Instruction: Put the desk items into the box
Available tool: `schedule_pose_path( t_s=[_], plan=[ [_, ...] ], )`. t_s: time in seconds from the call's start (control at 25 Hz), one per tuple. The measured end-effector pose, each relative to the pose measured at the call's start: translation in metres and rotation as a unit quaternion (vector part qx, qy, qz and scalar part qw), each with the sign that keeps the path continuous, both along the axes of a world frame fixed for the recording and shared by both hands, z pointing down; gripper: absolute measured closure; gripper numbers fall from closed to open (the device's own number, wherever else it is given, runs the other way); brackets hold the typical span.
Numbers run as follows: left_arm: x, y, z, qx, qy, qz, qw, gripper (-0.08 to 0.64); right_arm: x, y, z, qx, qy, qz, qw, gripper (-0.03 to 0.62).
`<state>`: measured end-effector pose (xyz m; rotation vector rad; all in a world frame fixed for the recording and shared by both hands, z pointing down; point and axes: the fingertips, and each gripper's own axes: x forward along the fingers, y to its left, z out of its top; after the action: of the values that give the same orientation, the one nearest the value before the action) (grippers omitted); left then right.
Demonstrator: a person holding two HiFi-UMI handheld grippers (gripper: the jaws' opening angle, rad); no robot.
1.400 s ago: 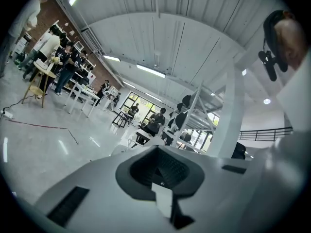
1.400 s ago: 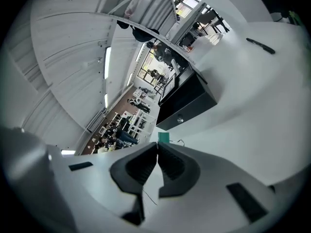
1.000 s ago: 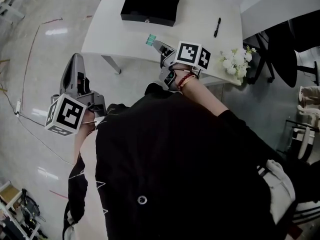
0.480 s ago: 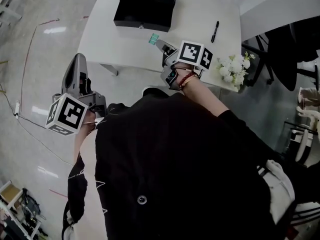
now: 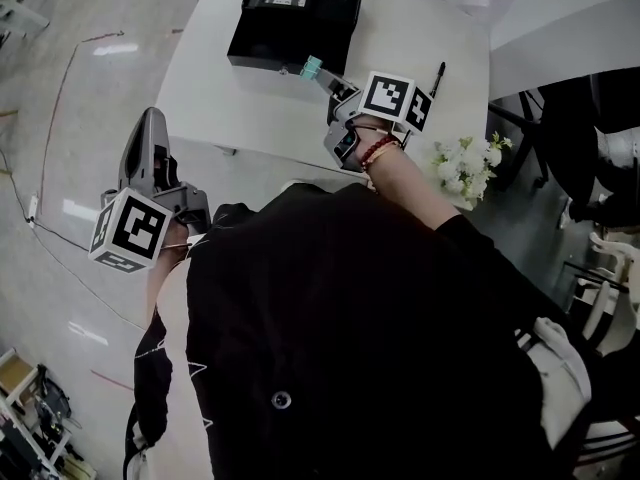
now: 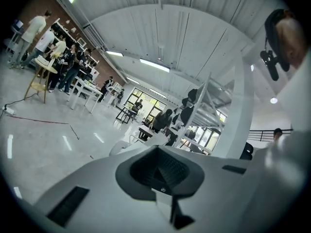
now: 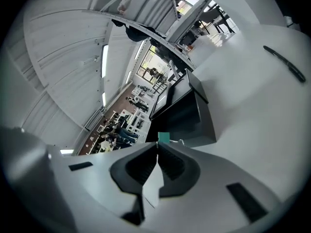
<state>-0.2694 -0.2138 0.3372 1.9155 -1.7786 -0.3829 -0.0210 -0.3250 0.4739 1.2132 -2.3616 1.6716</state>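
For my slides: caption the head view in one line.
Right gripper holds a teal item near the box on the desk; left gripper shut, off the desk.

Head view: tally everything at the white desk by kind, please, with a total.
Black box: 1
Black pen: 1
Teal piece, gripped by the right tongs: 1
White flower bunch: 1
Total: 4

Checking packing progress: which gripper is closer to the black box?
Right. The right gripper, shut on a teal item, is at the edge of the black box; the left gripper is over the floor beside the table.
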Motion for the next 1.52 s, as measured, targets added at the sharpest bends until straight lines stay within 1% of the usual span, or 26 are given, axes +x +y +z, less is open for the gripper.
schedule_pose_path(
  t_s=[0.2, 0.68, 0.88, 1.08, 1.16, 1.24, 1.36, 1.44, 1.52],
  plan=[
    [-0.003, -0.003, -0.003, -0.002, -0.005, -0.011, 0.9999, 0.549, -0.004, -0.015, -0.004, 0.007, 0.004, -0.011, 1.000, 0.580],
    [-0.038, 0.021, 0.007, -0.028, -0.010, -0.067, 0.9973, 0.549, -0.018, -0.057, -0.013, 0.026, 0.010, -0.031, 0.999, 0.580],
    [-0.054, 0.038, 0.015, -0.042, -0.010, -0.097, 0.9944, 0.549, -0.024, -0.072, -0.006, 0.042, 0.044, -0.062, 0.996, 0.580],
    [-0.063, 0.051, 0.020, -0.052, -0.007, -0.119, 0.9914, 0.549, -0.031, -0.077, 0.006, 0.038, 0.077, -0.100, 0.991, 0.580],
    [-0.066, 0.056, 0.022, -0.053, -0.008, -0.127, 0.9905, 0.549, -0.035, -0.077, 0.010, 0.043, 0.100, -0.125, 0.986, 0.580],
    [-0.066, 0.059, 0.023, -0.055, -0.006, -0.131, 0.9898, 0.549, -0.039, -0.077, 0.013, 0.055, 0.130, -0.160, 0.977, 0.580],
    [-0.065, 0.062, 0.025, -0.057, -0.001, -0.135, 0.9892, 0.549, -0.044, -0.077, 0.013, 0.080, 0.180, -0.209, 0.958, 0.580],
    [-0.066, 0.063, 0.025, -0.056, -0.004, -0.139, 0.9887, 0.549, -0.045, -0.080, 0.012, 0.094, 0.215, -0.231, 0.944, 0.580],
    [-0.067, 0.064, 0.025, -0.057, -0.004, -0.143, 0.9881, 0.549, -0.047, -0.082, 0.012, 0.100, 0.234, -0.252, 0.934, 0.580]
  ],
)
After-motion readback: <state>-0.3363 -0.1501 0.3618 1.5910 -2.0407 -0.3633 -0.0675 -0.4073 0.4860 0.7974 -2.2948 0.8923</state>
